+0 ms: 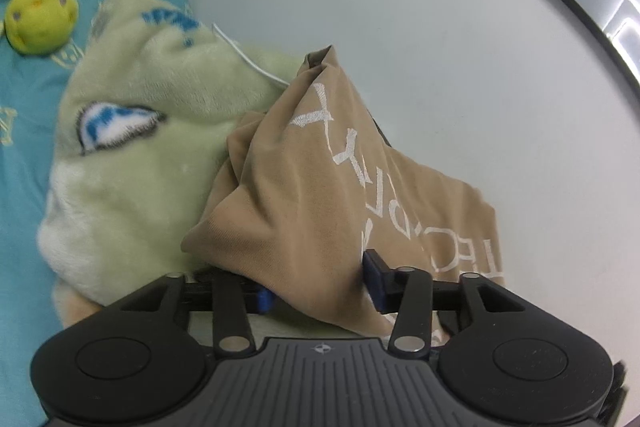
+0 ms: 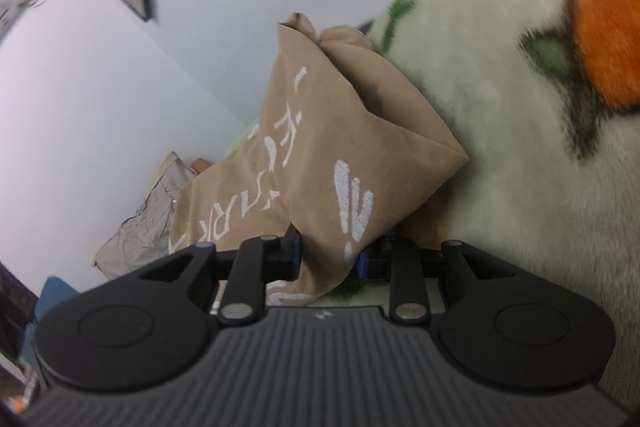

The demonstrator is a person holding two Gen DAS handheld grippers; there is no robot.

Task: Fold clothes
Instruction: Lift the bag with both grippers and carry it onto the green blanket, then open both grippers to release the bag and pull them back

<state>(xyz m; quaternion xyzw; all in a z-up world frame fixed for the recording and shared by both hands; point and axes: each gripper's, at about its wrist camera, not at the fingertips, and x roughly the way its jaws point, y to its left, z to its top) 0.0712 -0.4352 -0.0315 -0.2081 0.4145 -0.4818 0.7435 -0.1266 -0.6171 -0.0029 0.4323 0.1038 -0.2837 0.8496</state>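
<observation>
Both hand-held grippers are clamped on the same tan garment (image 1: 320, 195), a soft piece with white lettering stitched across it. The left hand-held gripper (image 1: 320, 287) has its blue-padded fingers (image 1: 374, 277) closed on a bunched fold of the cloth, and the right hand-held gripper (image 2: 326, 259) pinches another fold the same way, fabric filling the gap between its fingers. The garment is lifted and hangs in a peak between the two grips, above a pale green fleece blanket (image 1: 132, 163) that covers the bed, with a white wall (image 1: 400, 7) behind it. It is plainly not a flat, squared bundle now; it is gathered and creased.

Judging from this, the step in hand is carrying the cloth into shape with both grips, and doing it well mostly means keeping the two holds level with each other so that the fabric between them hangs taut and even rather than sagging into a twist. Each pinch looks to take in several layers (hard to say how many), so a slow, steady pull is safer than a jerk, which could drag one layer free. When the garment comes down, laying it on a bare stretch of blanket, away from the yellow plush toy (image 1: 40, 15) on the blue sheet (image 1: 24, 147) and the thin white cable (image 1: 248, 59), should keep the fold from riding up on anything.
</observation>
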